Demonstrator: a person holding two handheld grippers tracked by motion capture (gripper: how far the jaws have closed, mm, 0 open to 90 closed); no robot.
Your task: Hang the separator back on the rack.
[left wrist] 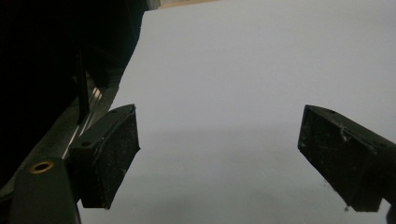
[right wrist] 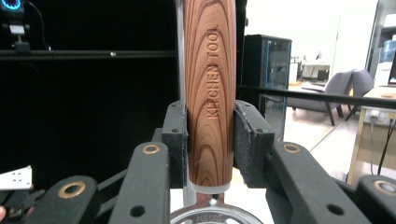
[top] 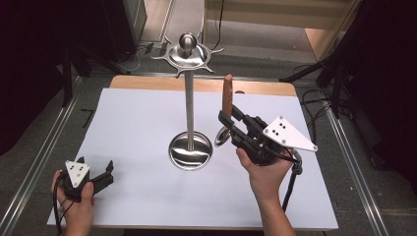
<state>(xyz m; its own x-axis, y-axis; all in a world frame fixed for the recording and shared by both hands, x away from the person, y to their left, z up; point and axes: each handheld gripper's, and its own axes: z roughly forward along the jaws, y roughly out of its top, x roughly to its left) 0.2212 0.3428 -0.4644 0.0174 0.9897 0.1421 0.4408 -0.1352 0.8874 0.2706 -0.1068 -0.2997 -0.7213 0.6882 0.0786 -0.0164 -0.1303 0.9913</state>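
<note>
Handle upright: your right claw [top: 227, 119], centre-right of the frame, clamps the brown wooden-handled kitchen tool [top: 226, 94], just right of the tall steel hook stand [top: 189, 105]. Your left claw [top: 94, 169] idles wide, lower left on the white tabletop [top: 137, 118].

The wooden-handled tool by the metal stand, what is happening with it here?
A person holds a claw in each hand. The right claw is shut on the wooden handle of a kitchen tool, handle up, its metal end hanging beside the steel stand on the white table. The left claw rests open near the table's left corner, holding nothing.
</note>
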